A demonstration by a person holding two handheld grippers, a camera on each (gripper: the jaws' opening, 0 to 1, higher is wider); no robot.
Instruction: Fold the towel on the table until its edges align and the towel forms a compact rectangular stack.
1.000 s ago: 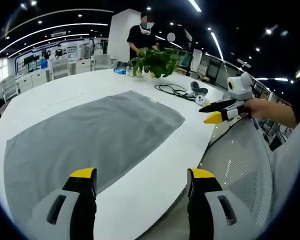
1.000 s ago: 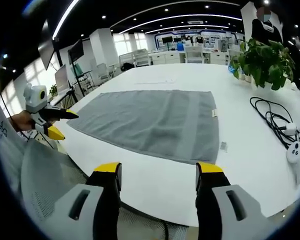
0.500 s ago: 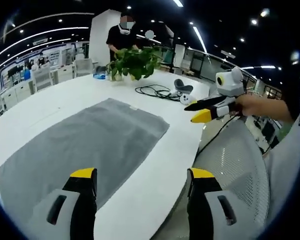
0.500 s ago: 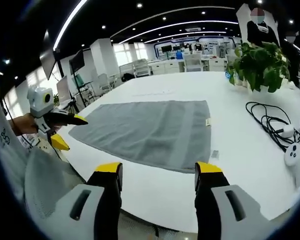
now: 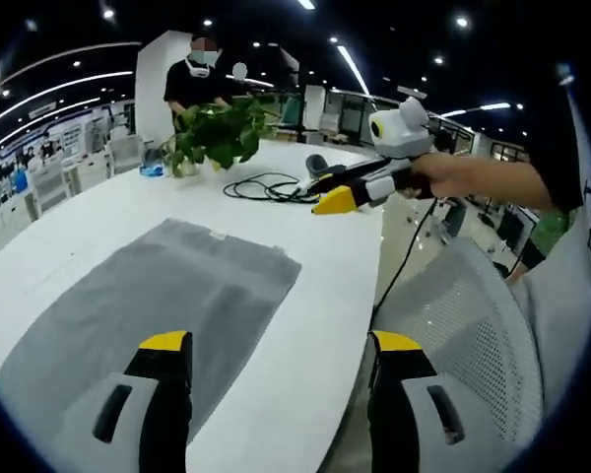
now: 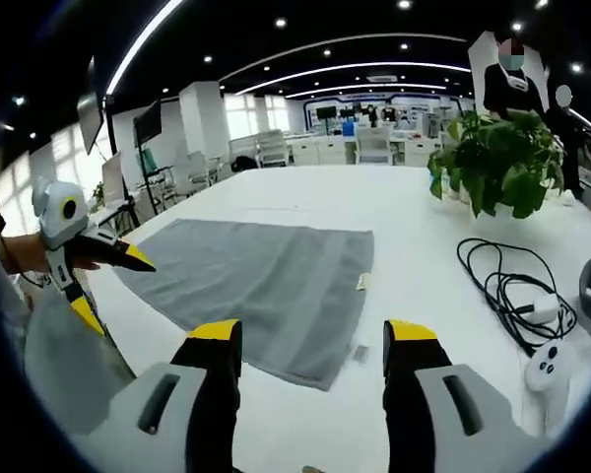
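Observation:
A grey towel (image 5: pixel 148 305) lies spread flat on the white table (image 5: pixel 315 296), unfolded; in the right gripper view the towel (image 6: pixel 256 281) shows a small label at its right edge. My left gripper (image 5: pixel 279 345) is open above the table's near edge, nothing between its yellow-tipped jaws. It also appears as the left gripper (image 6: pixel 110 288) at the towel's left corner, jaws apart. My right gripper (image 6: pixel 312 335) is open above the towel's near right corner, holding nothing. A hand holds the right gripper (image 5: pixel 320 197) over the table past the towel's far end.
A potted plant (image 6: pixel 497 163) stands at the back right, and the plant (image 5: pixel 217 138) has a person (image 5: pixel 202 79) standing behind it. A black cable (image 6: pixel 502 291) and a white controller (image 6: pixel 550 365) lie right of the towel. A mesh chair back (image 5: pixel 463 325) stands by the table edge.
Both views have swung toward the table's plant end, so the towel sits further left. The right gripper now shows over the table instead of beside it. The towel lies as before.

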